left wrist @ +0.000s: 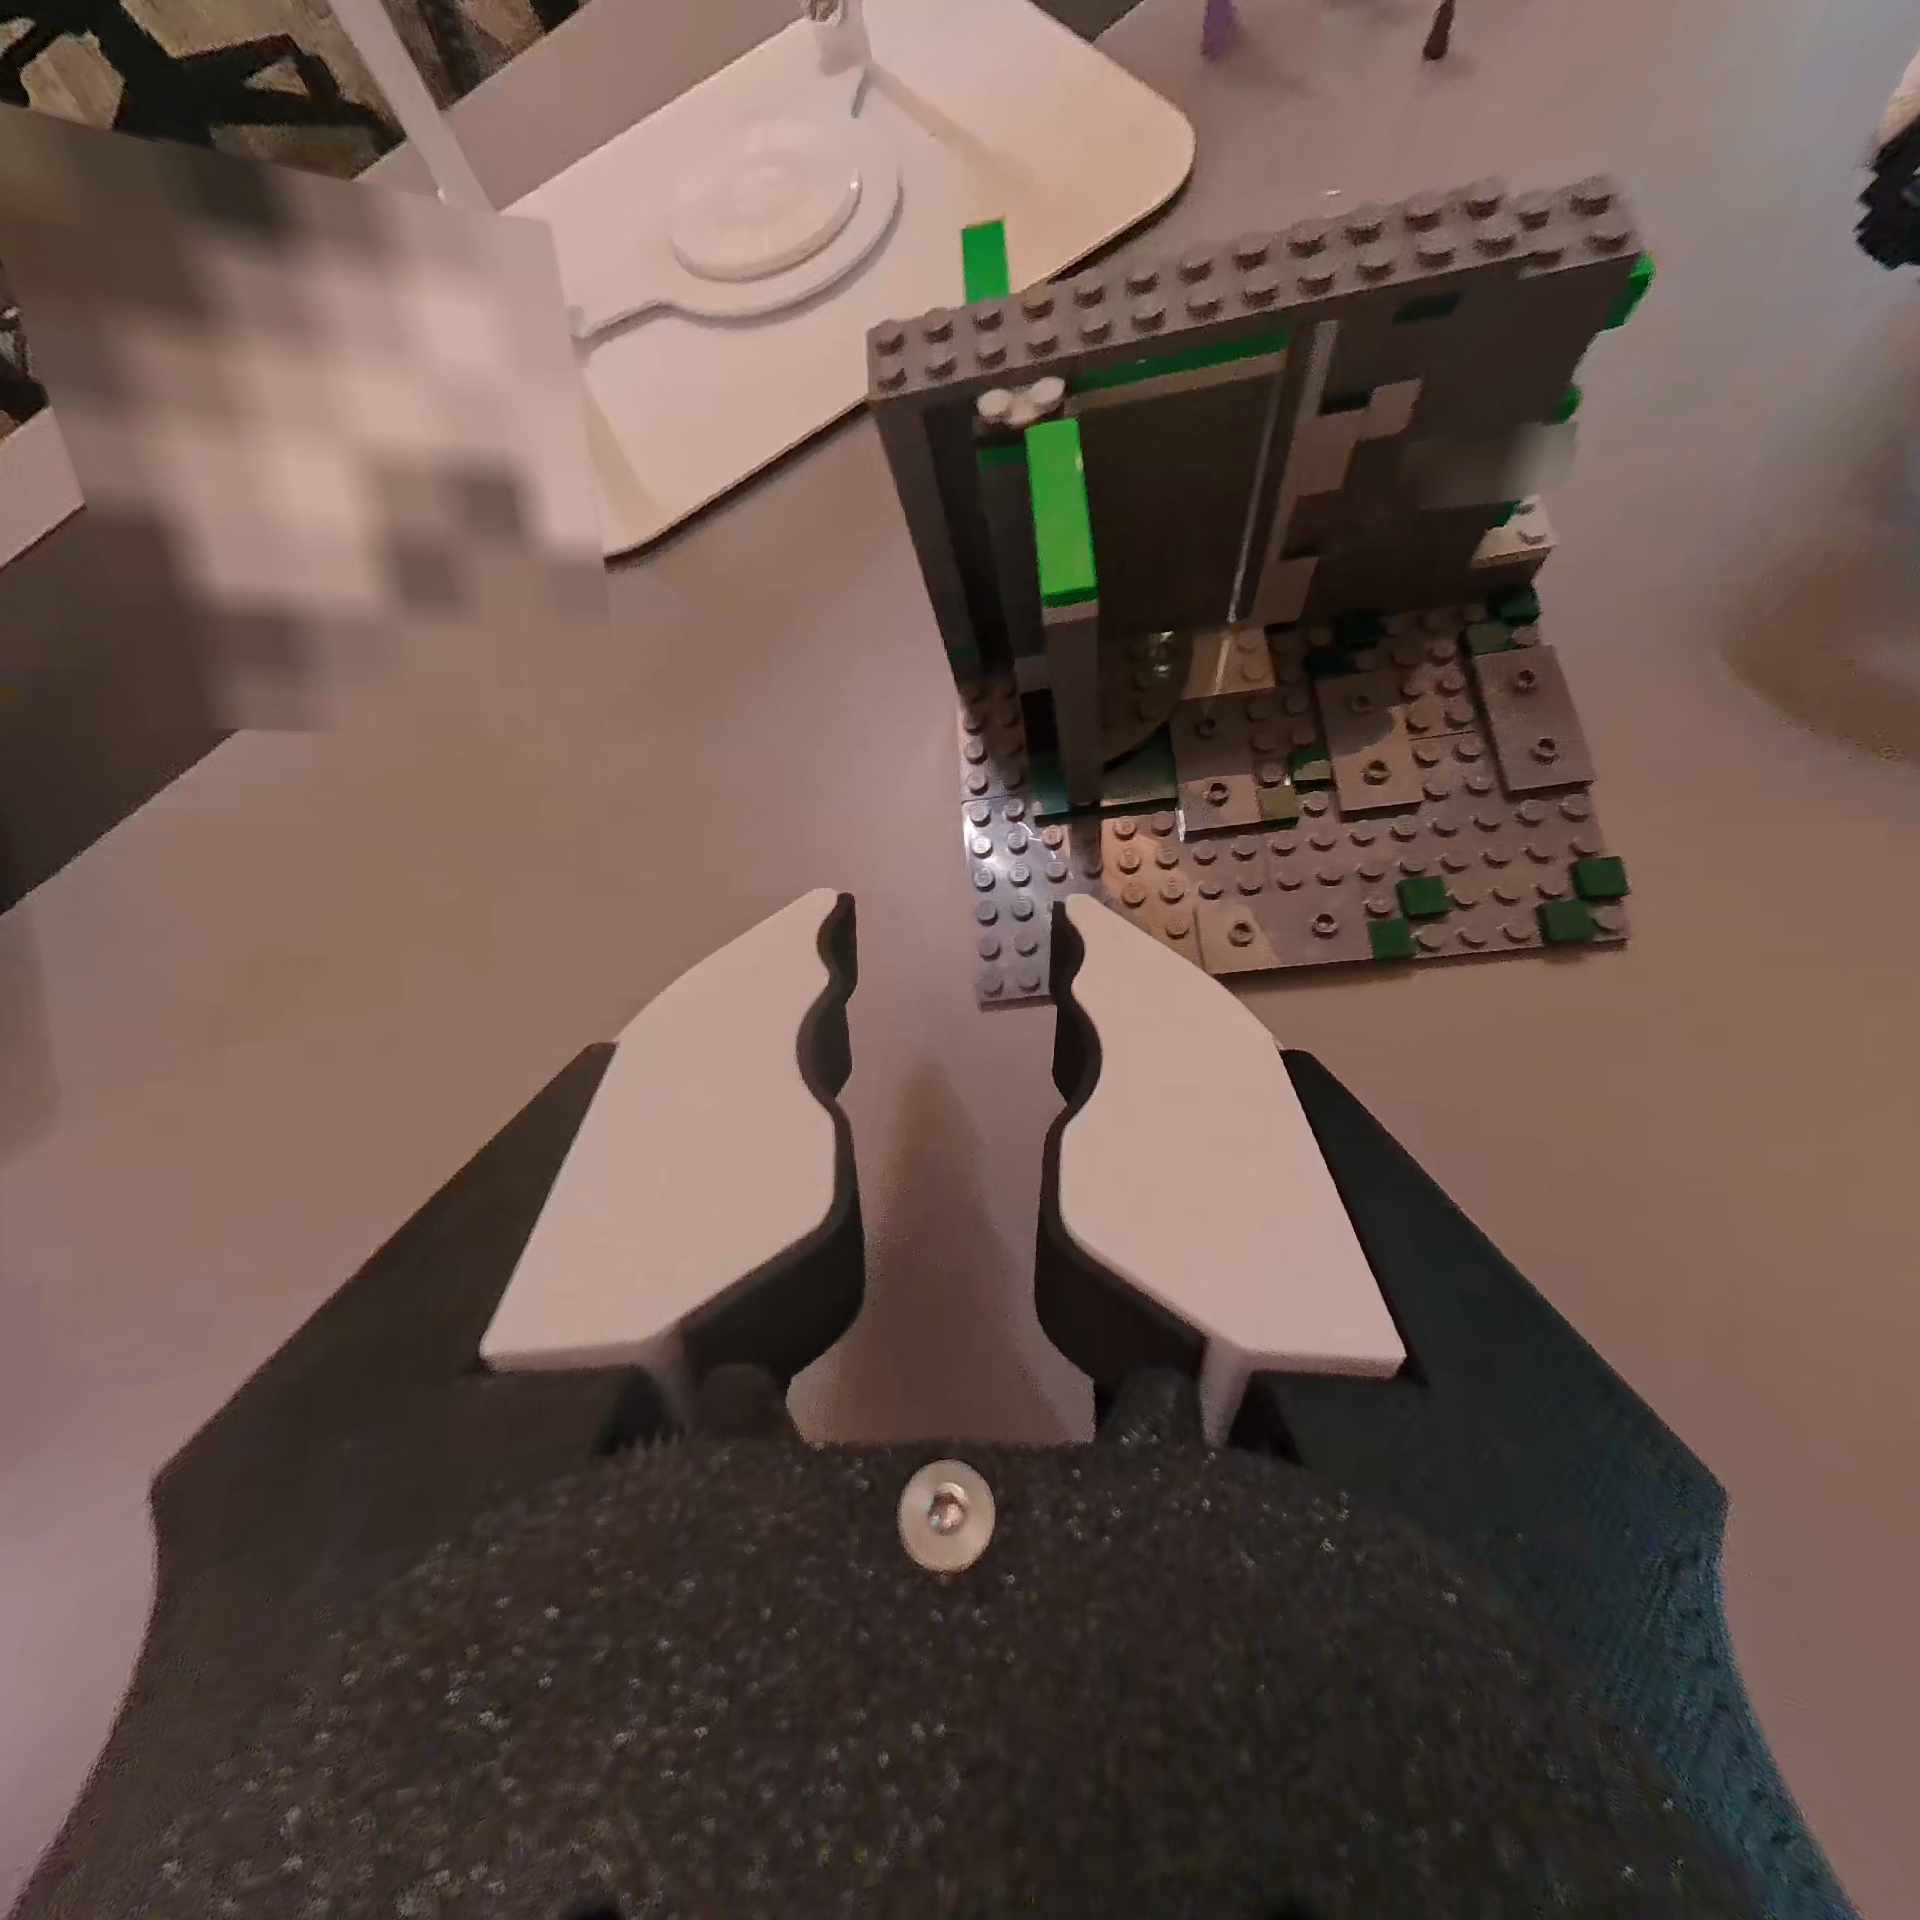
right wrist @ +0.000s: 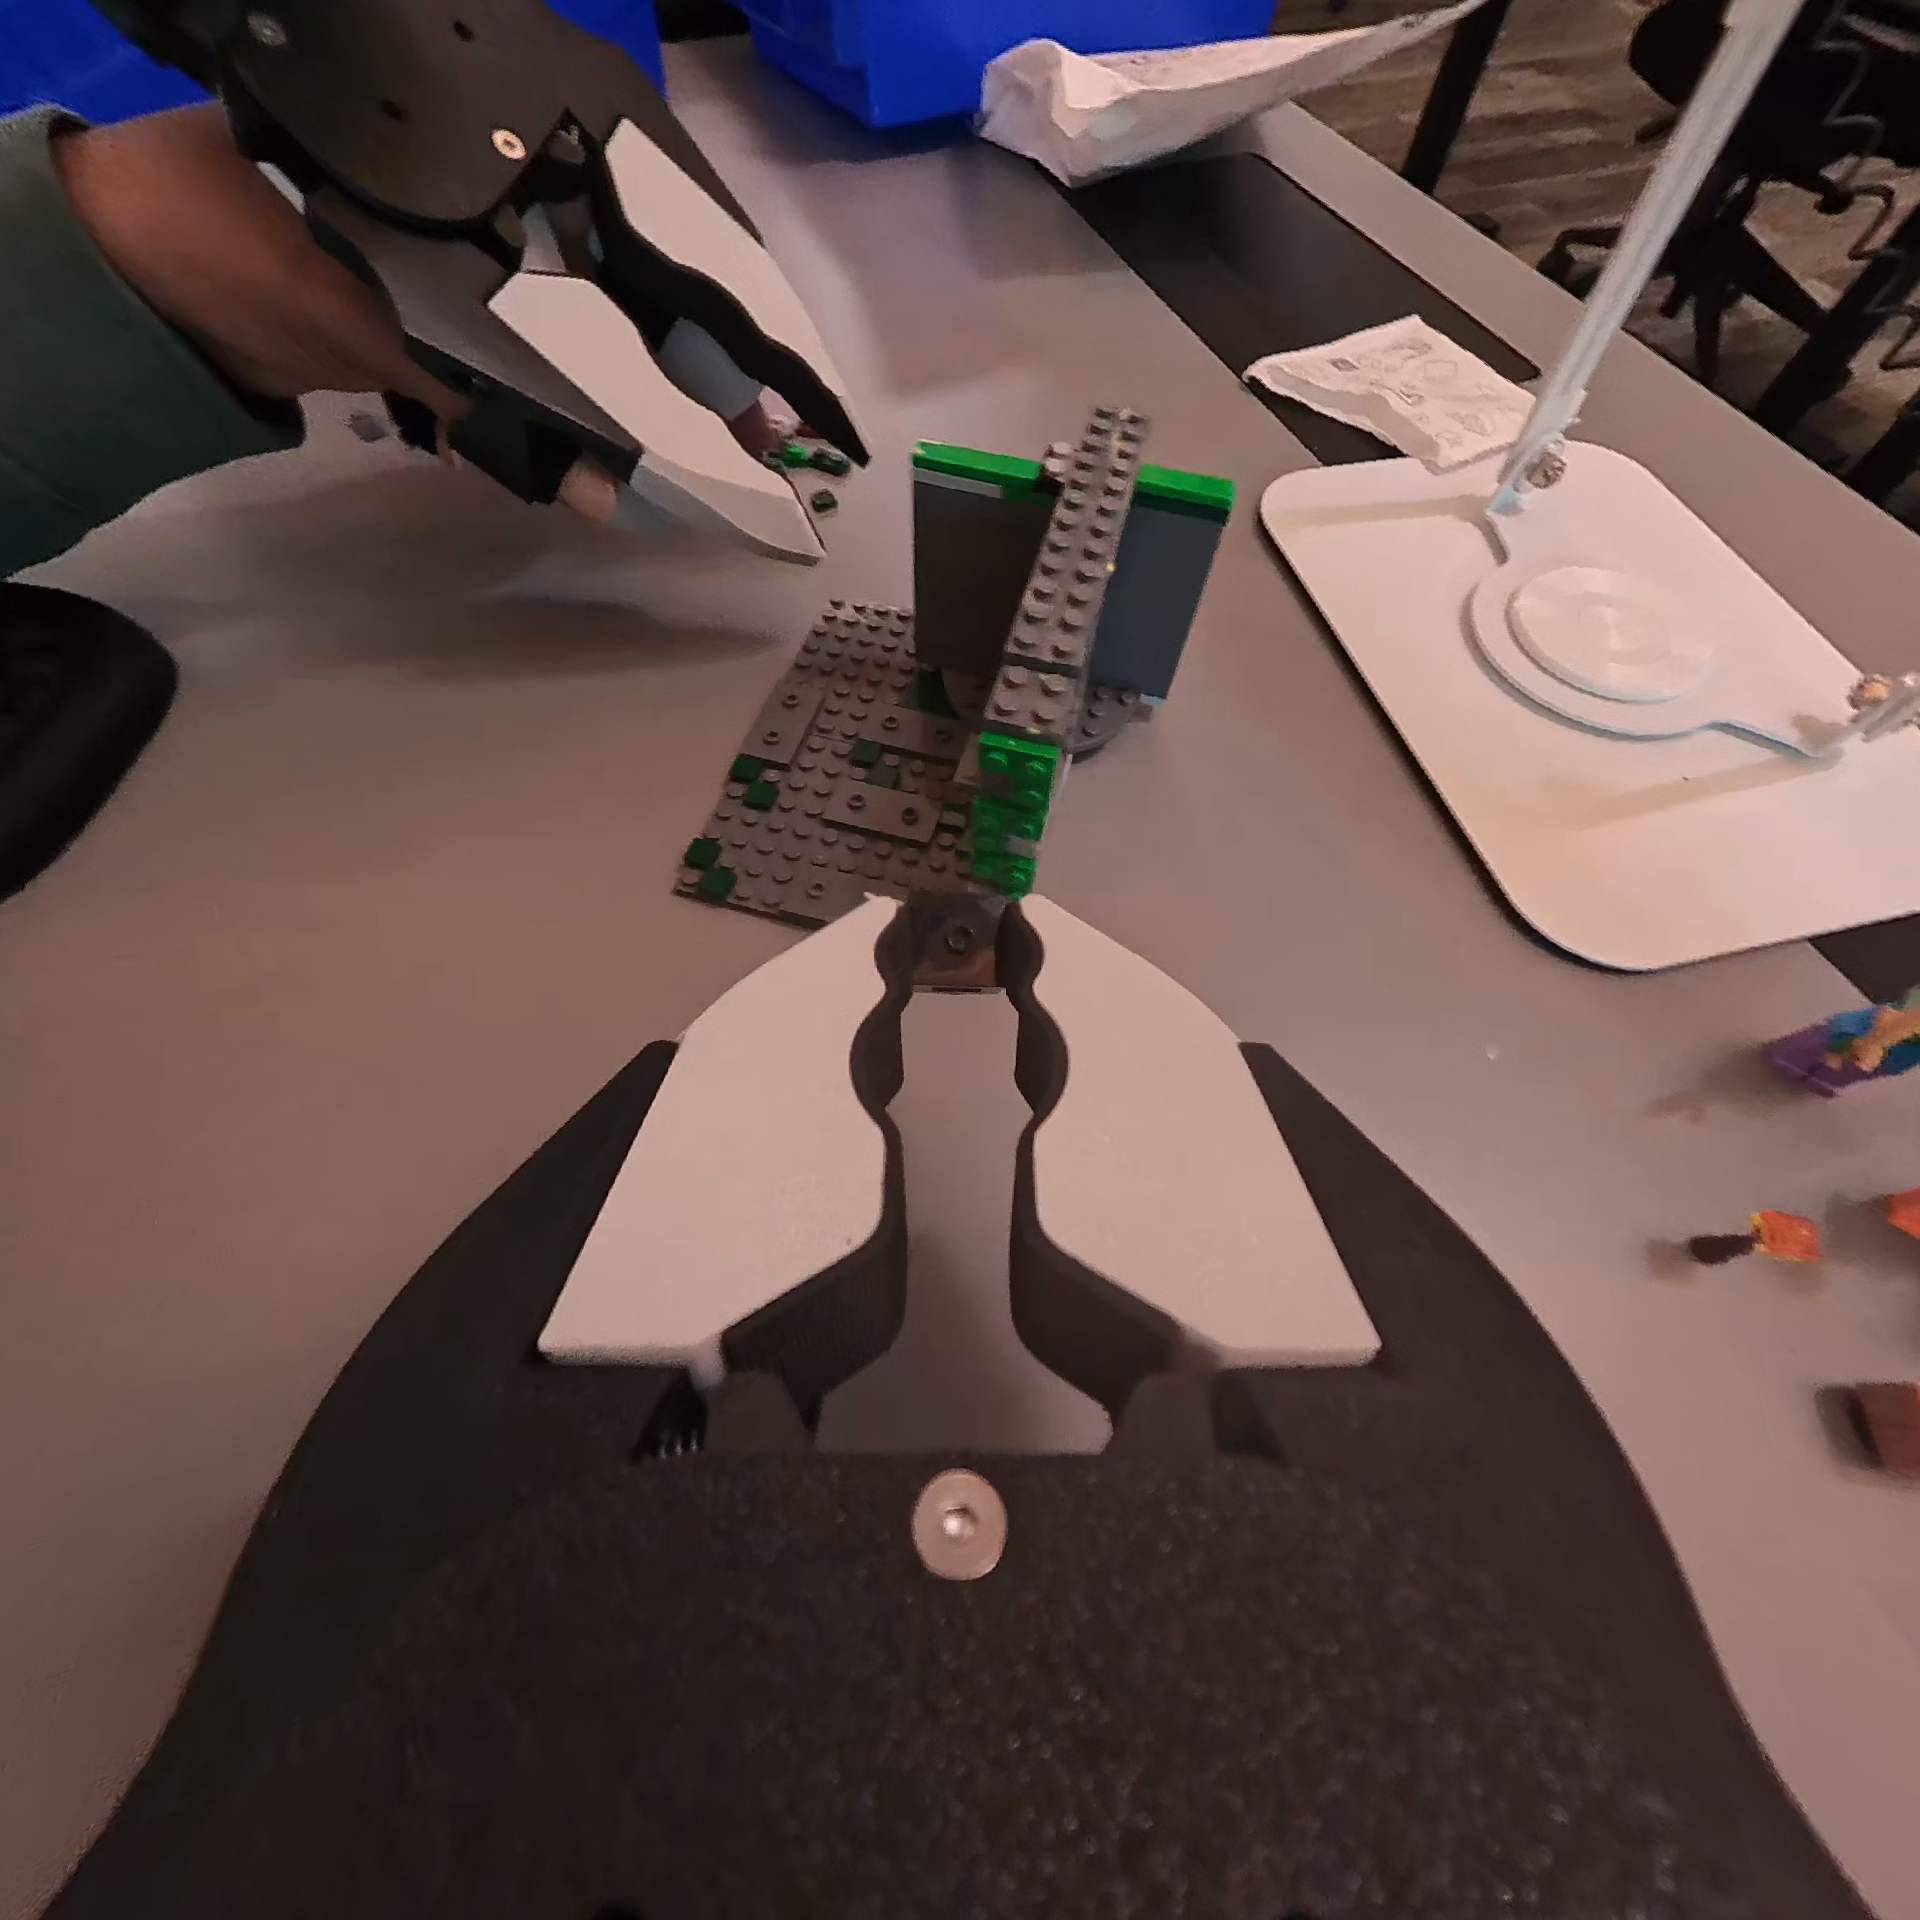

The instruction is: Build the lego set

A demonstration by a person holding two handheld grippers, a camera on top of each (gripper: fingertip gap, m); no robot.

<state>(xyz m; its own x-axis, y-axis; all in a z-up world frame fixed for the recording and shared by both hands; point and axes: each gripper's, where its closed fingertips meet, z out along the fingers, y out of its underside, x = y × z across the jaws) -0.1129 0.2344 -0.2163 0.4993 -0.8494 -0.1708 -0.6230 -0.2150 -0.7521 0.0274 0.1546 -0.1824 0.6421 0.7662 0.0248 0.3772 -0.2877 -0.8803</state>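
The lego build is a grey studded baseplate (left wrist: 1351, 883) with dark green tiles and an upright grey and green wall (left wrist: 1247, 468) on it. It also shows in the right wrist view (right wrist: 1039, 623), seen from the wall's end. My left gripper (left wrist: 954, 925) is open and empty, just above the table near the baseplate's near left corner. In the right wrist view the left gripper (right wrist: 826, 494) is beyond the build, at upper left. My right gripper (right wrist: 956, 925) is shut on a small dark grey lego piece (right wrist: 956, 951), just in front of the baseplate's edge (right wrist: 769, 894).
A white lamp base (right wrist: 1558, 675) with its slanted pole stands right of the build. A folded instruction sheet (right wrist: 1392, 384), a white bag (right wrist: 1143, 94) and a blue bin (right wrist: 935, 62) lie farther back. Loose coloured pieces (right wrist: 1787, 1236) lie at the right. Small green pieces (right wrist: 805, 457) lie by the left gripper. About 15 centimeters separates my left fingertips from my right.
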